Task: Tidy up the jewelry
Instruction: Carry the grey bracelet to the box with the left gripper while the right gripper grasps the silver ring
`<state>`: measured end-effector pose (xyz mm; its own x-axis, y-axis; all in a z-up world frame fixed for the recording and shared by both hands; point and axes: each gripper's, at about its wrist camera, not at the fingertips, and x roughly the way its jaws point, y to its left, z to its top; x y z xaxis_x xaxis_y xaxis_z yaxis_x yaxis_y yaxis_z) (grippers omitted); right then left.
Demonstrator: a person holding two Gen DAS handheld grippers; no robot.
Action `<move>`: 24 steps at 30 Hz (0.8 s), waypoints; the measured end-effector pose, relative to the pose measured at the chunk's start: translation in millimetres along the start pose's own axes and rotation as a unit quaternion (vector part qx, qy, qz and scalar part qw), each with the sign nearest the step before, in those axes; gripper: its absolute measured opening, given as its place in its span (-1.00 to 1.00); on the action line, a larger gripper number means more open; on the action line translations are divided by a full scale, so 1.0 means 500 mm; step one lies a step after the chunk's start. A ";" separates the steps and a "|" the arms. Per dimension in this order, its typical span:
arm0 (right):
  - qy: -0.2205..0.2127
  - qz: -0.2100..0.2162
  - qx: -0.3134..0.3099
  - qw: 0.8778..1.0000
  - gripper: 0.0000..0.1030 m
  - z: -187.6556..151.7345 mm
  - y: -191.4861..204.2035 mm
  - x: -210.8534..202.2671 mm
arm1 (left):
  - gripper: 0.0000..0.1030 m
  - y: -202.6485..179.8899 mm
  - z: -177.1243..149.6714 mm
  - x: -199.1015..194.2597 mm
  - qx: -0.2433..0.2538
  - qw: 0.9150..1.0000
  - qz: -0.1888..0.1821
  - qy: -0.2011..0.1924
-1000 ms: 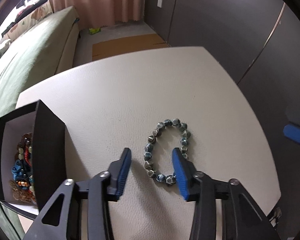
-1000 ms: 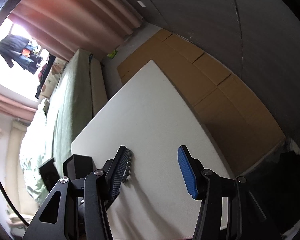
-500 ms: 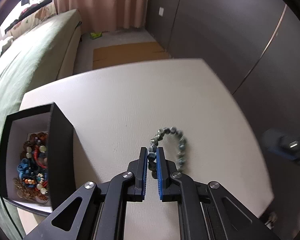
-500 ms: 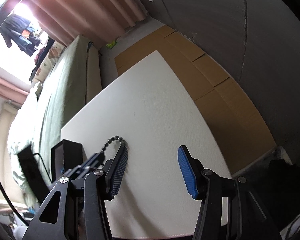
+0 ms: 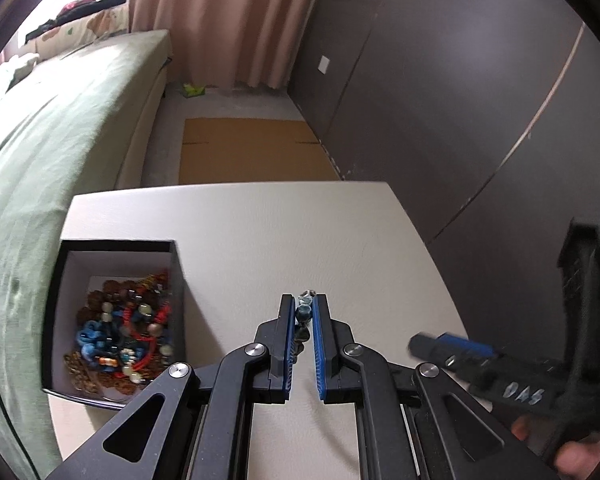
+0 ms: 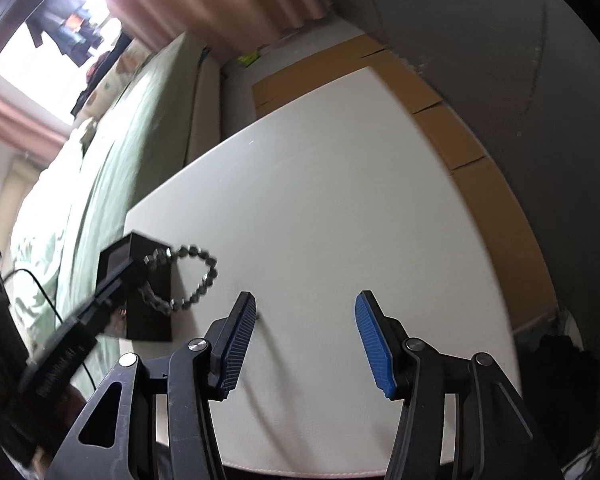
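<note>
My left gripper [image 5: 303,312] is shut on a blue-grey bead bracelet [image 5: 305,312], whose beads show between the blue pads. In the right wrist view that bracelet [image 6: 198,280] hangs as a loop from the left gripper [image 6: 140,274], lifted off the white table [image 6: 340,208] beside the box. The black jewelry box [image 5: 118,320] stands open at the left, with several colourful bead pieces inside. My right gripper [image 6: 304,320] is open over the table with nothing between its fingers; it also shows at the right edge of the left wrist view [image 5: 452,350].
A green-covered bed [image 5: 60,128] runs along the table's left side. Cardboard sheets [image 5: 252,148] lie on the floor beyond the table, next to a dark wall [image 5: 440,80]. A hand [image 5: 572,452] grips the right tool at the lower right.
The left gripper closed on the bracelet and lifted it off the table toward the box. The right gripper slid across the table, staying open.
</note>
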<state>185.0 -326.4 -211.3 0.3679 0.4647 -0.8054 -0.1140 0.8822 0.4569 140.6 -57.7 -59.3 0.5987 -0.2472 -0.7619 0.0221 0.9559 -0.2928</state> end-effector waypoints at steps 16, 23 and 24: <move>0.040 -0.045 -0.112 0.992 -0.52 -0.030 0.106 0.087 | -0.84 0.107 0.030 -0.095 -0.059 0.997 -0.020 -0.036; 0.042 -0.083 -0.137 0.986 -0.57 -0.042 0.123 0.109 | -0.84 0.131 0.035 -0.126 -0.071 0.996 -0.026 -0.049; 0.042 -0.090 -0.142 0.985 -0.58 -0.045 0.127 0.112 | -0.84 0.134 0.034 -0.129 -0.073 0.996 -0.025 -0.050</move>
<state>177.7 -242.5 -236.0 0.3299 0.2924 -0.8976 -0.3111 0.9314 0.1891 117.1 25.2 -19.8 0.6772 -0.2699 -0.6846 -0.0582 0.9077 -0.4155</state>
